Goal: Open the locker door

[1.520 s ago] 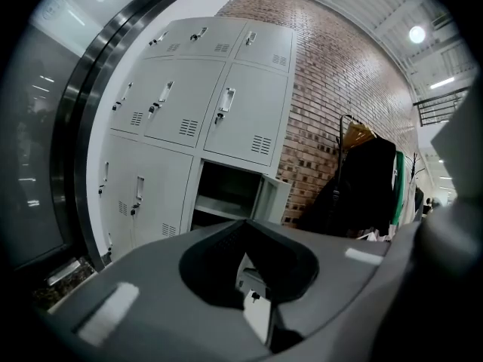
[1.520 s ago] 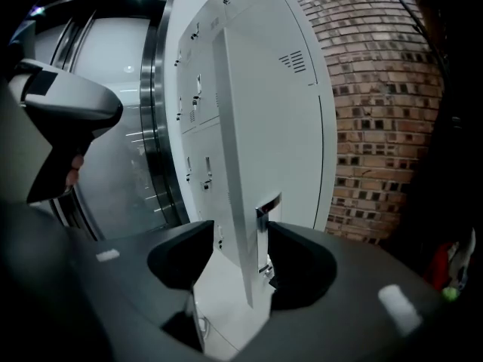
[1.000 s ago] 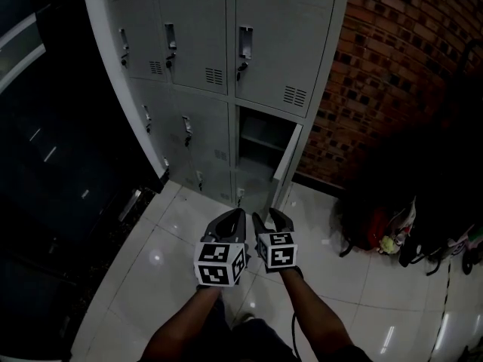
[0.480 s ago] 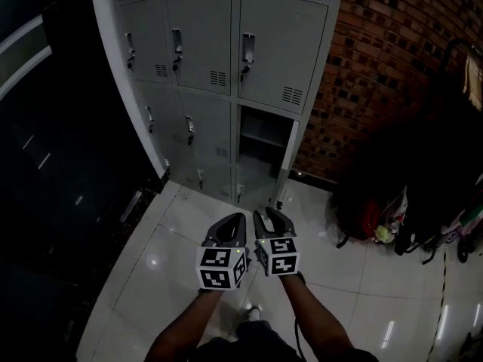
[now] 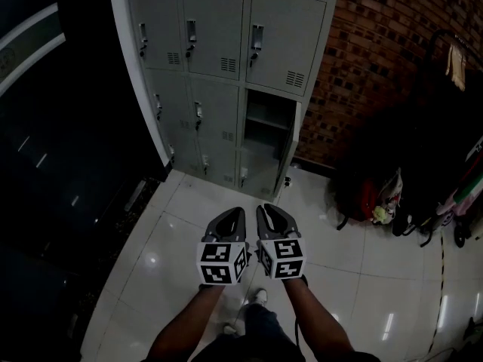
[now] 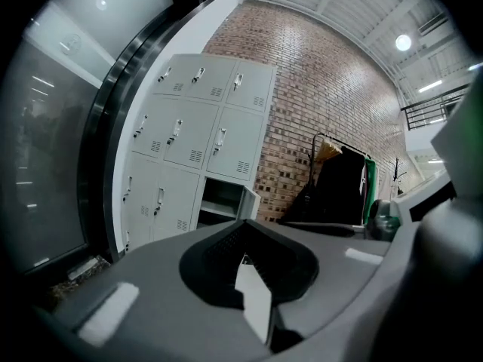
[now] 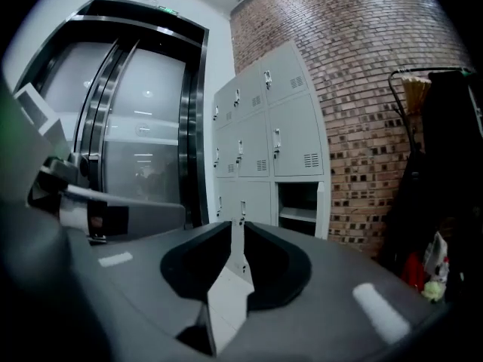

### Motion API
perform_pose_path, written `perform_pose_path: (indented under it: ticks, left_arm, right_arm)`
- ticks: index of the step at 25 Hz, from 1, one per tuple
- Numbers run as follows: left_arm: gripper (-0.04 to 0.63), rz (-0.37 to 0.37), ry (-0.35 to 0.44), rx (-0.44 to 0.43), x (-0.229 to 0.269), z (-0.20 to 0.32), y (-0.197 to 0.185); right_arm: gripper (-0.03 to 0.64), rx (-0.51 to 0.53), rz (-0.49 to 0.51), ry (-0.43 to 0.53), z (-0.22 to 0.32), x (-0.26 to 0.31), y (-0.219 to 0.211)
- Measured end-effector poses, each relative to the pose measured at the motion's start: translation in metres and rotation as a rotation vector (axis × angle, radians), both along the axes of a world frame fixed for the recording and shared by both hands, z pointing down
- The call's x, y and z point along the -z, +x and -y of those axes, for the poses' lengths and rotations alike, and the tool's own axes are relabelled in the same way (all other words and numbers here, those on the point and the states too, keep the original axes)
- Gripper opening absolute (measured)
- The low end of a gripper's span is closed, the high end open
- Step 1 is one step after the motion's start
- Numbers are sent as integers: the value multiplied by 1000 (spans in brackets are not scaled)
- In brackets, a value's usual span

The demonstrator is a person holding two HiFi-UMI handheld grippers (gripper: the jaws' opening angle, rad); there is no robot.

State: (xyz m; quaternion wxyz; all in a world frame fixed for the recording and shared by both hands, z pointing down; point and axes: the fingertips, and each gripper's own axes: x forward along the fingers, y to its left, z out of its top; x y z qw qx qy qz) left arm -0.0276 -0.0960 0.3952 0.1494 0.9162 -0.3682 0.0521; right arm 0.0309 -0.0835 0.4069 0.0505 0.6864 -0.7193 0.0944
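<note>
Both grippers are parked side by side over the tiled floor (image 5: 181,225), well apart from the lockers (image 5: 219,66). Left gripper (image 5: 236,213) is clenched, jaws together, nothing in it. Right gripper (image 5: 264,210) is closing, only a thin slit left between the jaws, and nothing between them either. The locker bank stands ahead against the brick wall (image 5: 377,51). One door (image 5: 293,145) in the right-hand column, low down, is swung out and shows edge-on, with a shelf visible inside. Every other door I can see is flush shut. My read is that the job looks done on that door; if another one is meant, I can't tell which from here. On handling, this looks like thin painted sheet metal: light, stiff, swinging on side hinges with little resistance beyond the latch. The flat face is smooth, so I'd expect the pads to slip on it and wouldn't push or pinch there. The best hold on a shut door is the small latch handle (image 5: 257,40) near its edge. Pinch it across the jaws and pull straight out, then follow the arc. On the open door I'd take the free vertical edge instead. I'd go gently, since a panel this light could swing hard and bang the neighbouring door or the wall.
</note>
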Motion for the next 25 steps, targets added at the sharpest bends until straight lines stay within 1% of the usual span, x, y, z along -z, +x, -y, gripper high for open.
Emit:
perform_pose_path:
  ticks: [7,12,15,18,25]
  left_arm:
    - [6,-17,24,-8,11,-51,-29]
    - [6,-27,58,-23,21,-82,-38]
    - [6,-17,71,-23,20,-99,-47]
    - [6,-5,104,-23,25,-112,-54]
    - [6,13,155,-18,35,-140,-48]
  right_arm:
    - [1,-20,1,50,-60,27,-35]
    - [0,-28,-12,67,-93,39,-49]
    - [0,-42,-7,69,-111,38,-53]
    - [0,-47,-6,78,-123,42,-57]
    - [0,-34,-19,119,-154,55,-50]
